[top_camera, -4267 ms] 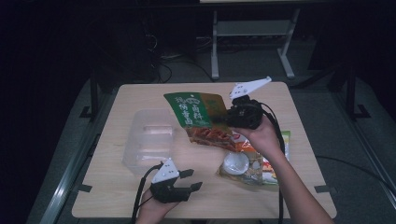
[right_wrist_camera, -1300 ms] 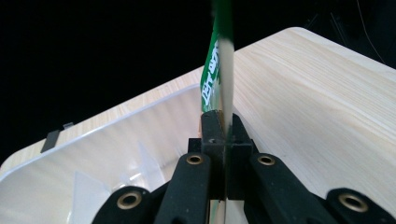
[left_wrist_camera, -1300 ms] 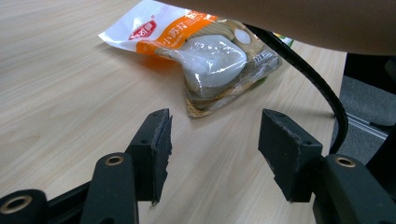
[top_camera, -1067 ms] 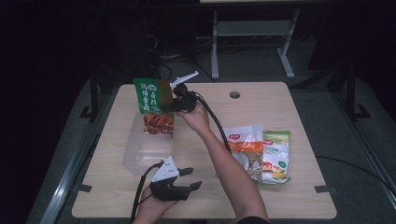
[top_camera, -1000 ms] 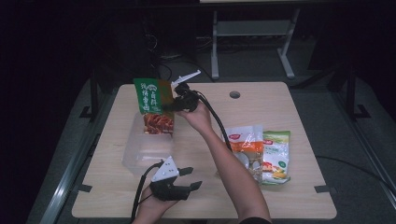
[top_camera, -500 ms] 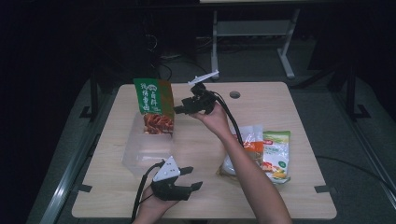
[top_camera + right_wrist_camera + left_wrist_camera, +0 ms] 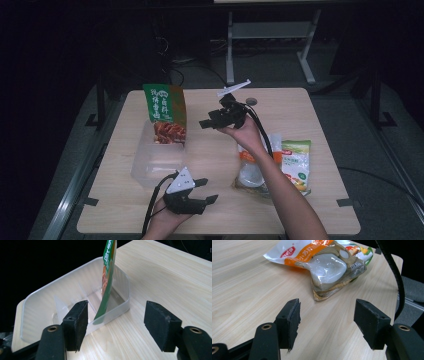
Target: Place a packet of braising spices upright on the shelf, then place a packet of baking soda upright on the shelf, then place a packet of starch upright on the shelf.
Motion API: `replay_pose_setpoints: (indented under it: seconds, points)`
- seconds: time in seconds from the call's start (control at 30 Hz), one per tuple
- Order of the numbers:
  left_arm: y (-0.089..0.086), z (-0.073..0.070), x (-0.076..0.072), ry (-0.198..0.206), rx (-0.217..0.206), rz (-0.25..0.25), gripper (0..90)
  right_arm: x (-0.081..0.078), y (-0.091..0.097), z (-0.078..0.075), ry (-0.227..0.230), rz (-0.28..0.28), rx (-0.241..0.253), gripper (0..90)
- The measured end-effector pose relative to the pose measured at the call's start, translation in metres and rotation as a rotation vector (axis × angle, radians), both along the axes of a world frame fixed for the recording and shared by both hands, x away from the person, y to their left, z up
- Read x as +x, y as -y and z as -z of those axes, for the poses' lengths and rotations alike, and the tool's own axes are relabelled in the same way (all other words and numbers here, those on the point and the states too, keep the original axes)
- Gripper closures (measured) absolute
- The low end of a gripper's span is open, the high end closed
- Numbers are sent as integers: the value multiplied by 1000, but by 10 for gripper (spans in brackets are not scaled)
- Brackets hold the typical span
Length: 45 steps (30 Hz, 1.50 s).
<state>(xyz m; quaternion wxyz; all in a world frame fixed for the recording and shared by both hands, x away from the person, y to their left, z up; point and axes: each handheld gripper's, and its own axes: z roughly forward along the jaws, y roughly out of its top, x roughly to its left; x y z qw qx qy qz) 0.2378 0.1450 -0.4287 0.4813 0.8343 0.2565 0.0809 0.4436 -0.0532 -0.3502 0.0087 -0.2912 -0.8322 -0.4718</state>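
Fingers: right gripper [image 7: 209,121] now spread, empty, drawn back | left gripper [image 7: 204,190] spread, empty | green bag [image 7: 165,114] released, stands in tub [image 7: 150,167] | two packets [image 7: 280,162] likely remain.

Pretty dim overall: light fell from above onto the table [image 7: 310,105], and everything past its edges went near black. The high view looked soft and grainy. Glare sat on the clear snack bag [image 7: 329,263], and the black jaws up close were slightly blurred.

left gripper [image 7: 202,191]: black two-jaw tool carrying grey three-cornered plate, trailing black cable
right gripper [image 7: 209,121]: showing matching black build, brass-coloured screws
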Motion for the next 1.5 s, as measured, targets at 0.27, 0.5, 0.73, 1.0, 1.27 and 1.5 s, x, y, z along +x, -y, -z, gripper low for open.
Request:
replay_pose_setpoints:
  seconds: [0.27,0.5,0.73,1.0,1.27,1.5]
  points:
    - [-5,-1,3,3,-7,-1,363,-9,16,-3,-14,-1,-9,314]
    - [-4,1,3,-8,8,13,331,-18,33,1,-25,16,-11,289]
    - [-6,0,4,-3,4,1,321,-35,53,7,-27,30,-23,283]
    - [-5,1,5,1,15,9,319,-58,81,10,-32,56,-50,276]
    - [-4,1,4,1,26,15,318,-77,104,13,-24,72,-60,273]
    - [-2,1,5,-2,11,17,316,-91,117,16,-29,92,-73,268]
